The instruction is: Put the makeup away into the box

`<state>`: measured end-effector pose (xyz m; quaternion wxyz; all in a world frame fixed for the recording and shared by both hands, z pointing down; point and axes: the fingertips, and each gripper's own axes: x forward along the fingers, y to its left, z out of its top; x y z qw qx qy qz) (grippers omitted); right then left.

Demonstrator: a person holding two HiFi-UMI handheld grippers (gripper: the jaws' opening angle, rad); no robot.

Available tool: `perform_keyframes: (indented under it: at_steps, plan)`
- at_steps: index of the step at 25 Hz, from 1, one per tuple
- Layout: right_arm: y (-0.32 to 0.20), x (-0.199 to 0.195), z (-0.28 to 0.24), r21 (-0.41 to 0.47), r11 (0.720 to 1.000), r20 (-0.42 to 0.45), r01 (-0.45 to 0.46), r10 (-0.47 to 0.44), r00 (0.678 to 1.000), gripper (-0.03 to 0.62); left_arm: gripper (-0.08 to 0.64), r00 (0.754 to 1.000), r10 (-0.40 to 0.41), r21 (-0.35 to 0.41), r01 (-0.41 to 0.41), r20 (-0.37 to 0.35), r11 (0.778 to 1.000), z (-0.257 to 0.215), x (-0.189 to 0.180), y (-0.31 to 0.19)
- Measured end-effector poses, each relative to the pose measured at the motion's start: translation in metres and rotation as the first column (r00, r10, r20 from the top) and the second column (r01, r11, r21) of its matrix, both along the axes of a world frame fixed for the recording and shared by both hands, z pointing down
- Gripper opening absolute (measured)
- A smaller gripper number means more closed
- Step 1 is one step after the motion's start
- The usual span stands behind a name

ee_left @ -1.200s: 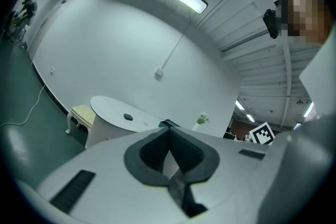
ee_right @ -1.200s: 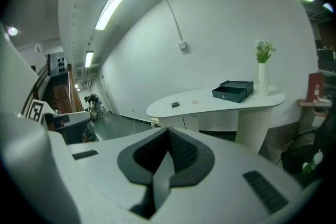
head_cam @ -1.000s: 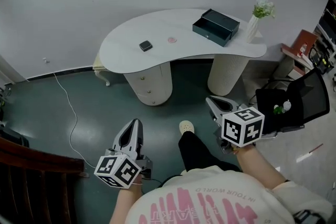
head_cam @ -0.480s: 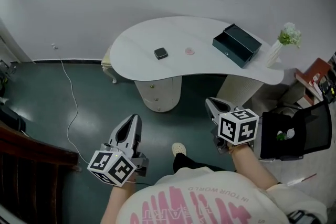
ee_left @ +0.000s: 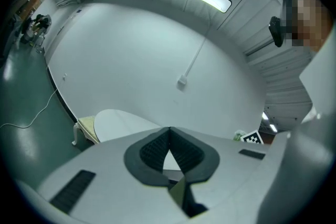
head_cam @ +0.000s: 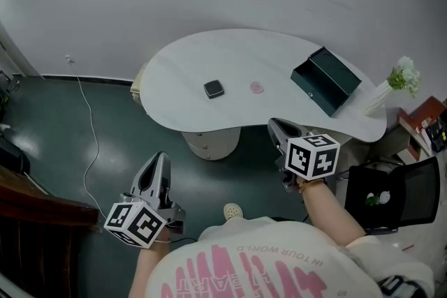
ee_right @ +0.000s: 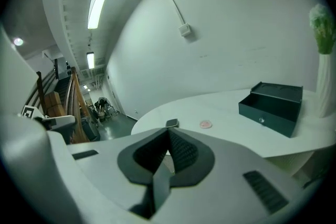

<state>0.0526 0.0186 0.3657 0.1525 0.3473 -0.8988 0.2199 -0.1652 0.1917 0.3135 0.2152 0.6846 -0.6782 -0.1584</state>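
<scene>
Centrally on the white table (head_cam: 178,63) lay a dark compact (head_cam: 214,88), a small pink disc (head_cam: 257,87) near it and the open box (head_cam: 326,81) farther right. Short of the table, the left gripper (head_cam: 160,158) and the right gripper (head_cam: 274,125) each had jaws pressed together, empty.

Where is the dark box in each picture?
Head view: the dark box sits open on the right part of the white table.
Left gripper view: the box is not in it; only part of the table shows.
Right gripper view: the box is at the right, on the table.
Shared landmark: the white table.
</scene>
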Motion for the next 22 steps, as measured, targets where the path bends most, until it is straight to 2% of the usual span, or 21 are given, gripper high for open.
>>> perform_keyframes:
  at_steps: [4, 6, 12, 17, 20, 22]
  plan:
    - [-0.042, -0.005, 0.022, -0.022, 1.000, -0.021, 0.000, 0.000, 1.000, 0.002, 0.002, 1.000, -0.026, 0.012, 0.025, 0.006, 1.000, 0.000, -0.014, -0.033]
    - [-0.059, -0.007, 0.034, -0.036, 0.999, -0.028, 0.011, -0.012, 1.000, 0.058, 0.002, 0.999, -0.034, 0.013, 0.034, 0.011, 0.999, 0.002, -0.019, -0.046]
    - [-0.100, -0.010, 0.073, -0.114, 0.993, -0.037, 0.009, -0.013, 0.999, 0.129, 0.002, 0.998, -0.060, -0.025, 0.060, -0.015, 0.998, 0.017, -0.027, -0.069]
    - [-0.120, -0.016, 0.091, -0.125, 0.992, -0.080, 0.029, -0.039, 0.996, 0.216, 0.002, 0.998, -0.068, -0.065, 0.068, -0.010, 0.996, 0.025, -0.031, -0.072]
    - [-0.134, -0.020, 0.103, -0.120, 0.992, -0.135, 0.043, -0.059, 0.989, 0.271, 0.002, 0.995, -0.097, -0.074, 0.096, -0.008, 0.993, 0.028, -0.040, -0.069]
    - [-0.143, -0.023, 0.111, -0.109, 0.993, -0.186, 0.053, -0.073, 0.980, 0.275, 0.002, 0.993, -0.116, -0.080, 0.115, -0.009, 0.990, 0.032, -0.045, -0.065]
